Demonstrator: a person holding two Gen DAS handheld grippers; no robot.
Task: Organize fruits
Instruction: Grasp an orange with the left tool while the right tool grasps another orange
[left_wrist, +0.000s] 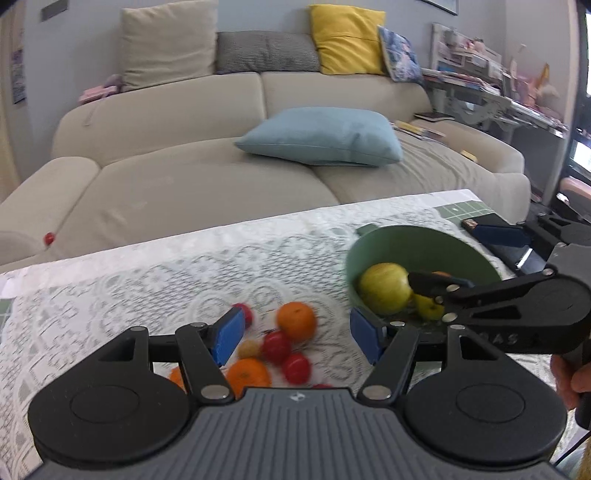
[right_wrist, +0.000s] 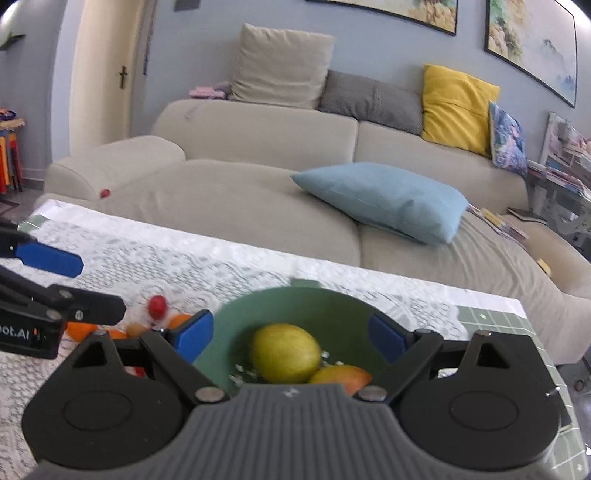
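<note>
1. Your left gripper (left_wrist: 297, 334) hung spread and empty over the oranges (left_wrist: 296, 320) and red fruits (left_wrist: 276, 346).
2. Your right gripper (right_wrist: 291, 341) gaped over the bowl (right_wrist: 332, 306); a lemon (right_wrist: 284, 352) lay inside.
3. At twelve o'clock stood the sofa (left_wrist: 177, 184).

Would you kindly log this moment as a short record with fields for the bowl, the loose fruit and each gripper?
bowl: green bowl on the lace tablecloth, holding a yellow-green apple and other partly hidden fruit
loose fruit: oranges and small red fruits on the cloth, left of the bowl
left gripper: open, above the loose fruit
right gripper: open, empty, over the bowl
</note>
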